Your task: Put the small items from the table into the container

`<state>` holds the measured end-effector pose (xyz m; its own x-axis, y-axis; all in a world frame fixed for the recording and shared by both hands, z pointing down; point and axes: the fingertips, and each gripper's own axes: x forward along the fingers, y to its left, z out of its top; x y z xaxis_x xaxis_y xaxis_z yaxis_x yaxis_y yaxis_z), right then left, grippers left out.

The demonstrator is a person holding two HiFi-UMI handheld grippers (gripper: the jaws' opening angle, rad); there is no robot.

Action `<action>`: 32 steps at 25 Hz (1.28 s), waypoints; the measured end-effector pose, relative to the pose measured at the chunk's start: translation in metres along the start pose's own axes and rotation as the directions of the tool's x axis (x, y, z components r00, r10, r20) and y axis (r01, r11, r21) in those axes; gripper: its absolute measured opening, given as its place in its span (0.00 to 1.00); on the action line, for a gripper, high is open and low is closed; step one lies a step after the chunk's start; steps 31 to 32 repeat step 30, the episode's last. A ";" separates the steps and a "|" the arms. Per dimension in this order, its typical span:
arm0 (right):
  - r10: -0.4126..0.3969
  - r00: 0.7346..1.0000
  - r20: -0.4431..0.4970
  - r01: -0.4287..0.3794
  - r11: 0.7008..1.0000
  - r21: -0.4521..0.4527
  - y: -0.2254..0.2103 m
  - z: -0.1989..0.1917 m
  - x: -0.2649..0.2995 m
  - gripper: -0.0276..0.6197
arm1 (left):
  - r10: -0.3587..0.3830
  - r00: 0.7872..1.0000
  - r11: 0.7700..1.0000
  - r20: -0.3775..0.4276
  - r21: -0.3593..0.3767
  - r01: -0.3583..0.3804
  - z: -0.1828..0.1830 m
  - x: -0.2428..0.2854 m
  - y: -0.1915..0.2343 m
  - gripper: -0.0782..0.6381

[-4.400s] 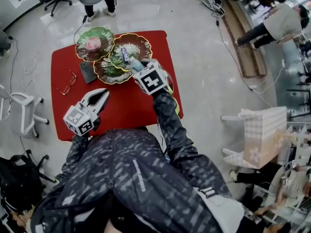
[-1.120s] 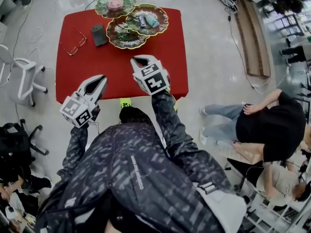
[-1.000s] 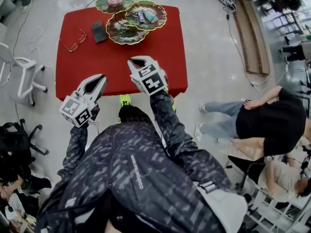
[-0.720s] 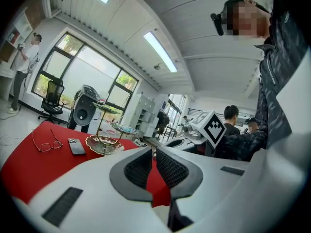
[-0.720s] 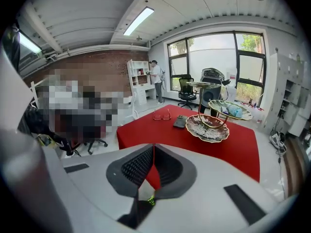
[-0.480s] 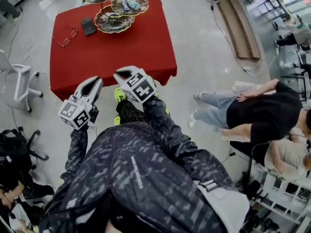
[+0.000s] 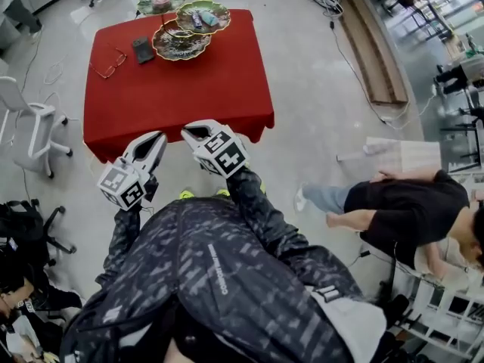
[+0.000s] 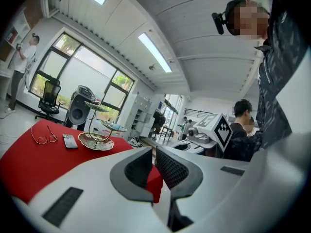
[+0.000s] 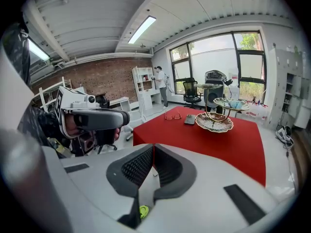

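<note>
Both empty and shut, the left hand-held gripper (image 7: 156, 137) and right hand-held gripper (image 7: 190, 130) hung well short of the stand (image 7: 181, 33), beside which glasses (image 7: 108, 60) and phone (image 7: 142, 50) lay on the surface (image 7: 197, 89); reaching in unopened could shove them off.

one red tabletop (image 7: 181, 97) carries one tiered stand (image 7: 180, 42) of three leaf-shaped dishes. left of the stand: one phone (image 7: 143, 50), one pair of glasses (image 7: 110, 60). in the stand: two small items (image 7: 203, 19), one pink item (image 7: 160, 1). one left hand-held gripper (image 7: 157, 137), one right hand-held gripper (image 7: 189, 131).
</note>
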<state>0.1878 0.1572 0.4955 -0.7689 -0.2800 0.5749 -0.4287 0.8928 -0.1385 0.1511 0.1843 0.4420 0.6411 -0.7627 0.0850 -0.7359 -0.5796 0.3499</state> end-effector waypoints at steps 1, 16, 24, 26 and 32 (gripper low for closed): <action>0.002 1.000 0.003 -0.002 1.000 -0.001 0.000 0.001 -0.004 0.07 | 0.007 1.000 1.000 0.001 -0.002 -0.007 0.002 0.001 -0.001 0.14; 0.031 0.999 -0.014 -0.032 0.999 -0.039 -0.004 -0.014 -0.030 0.07 | 0.020 1.000 1.000 0.020 -0.018 -0.020 0.008 0.027 -0.020 0.14; 0.032 0.999 -0.012 -0.033 0.998 -0.053 -0.004 -0.012 -0.035 0.07 | 0.019 1.000 1.000 0.021 -0.012 -0.019 0.008 0.029 -0.024 0.14; 0.034 0.999 -0.013 -0.035 0.998 -0.053 -0.003 -0.012 -0.035 0.07 | 0.018 1.000 1.000 0.020 -0.011 -0.018 0.008 0.029 -0.025 0.14; 0.033 0.999 -0.024 -0.034 0.997 -0.063 -0.002 -0.015 -0.036 0.07 | 0.016 1.000 1.000 0.019 -0.013 -0.016 0.009 0.031 -0.025 0.14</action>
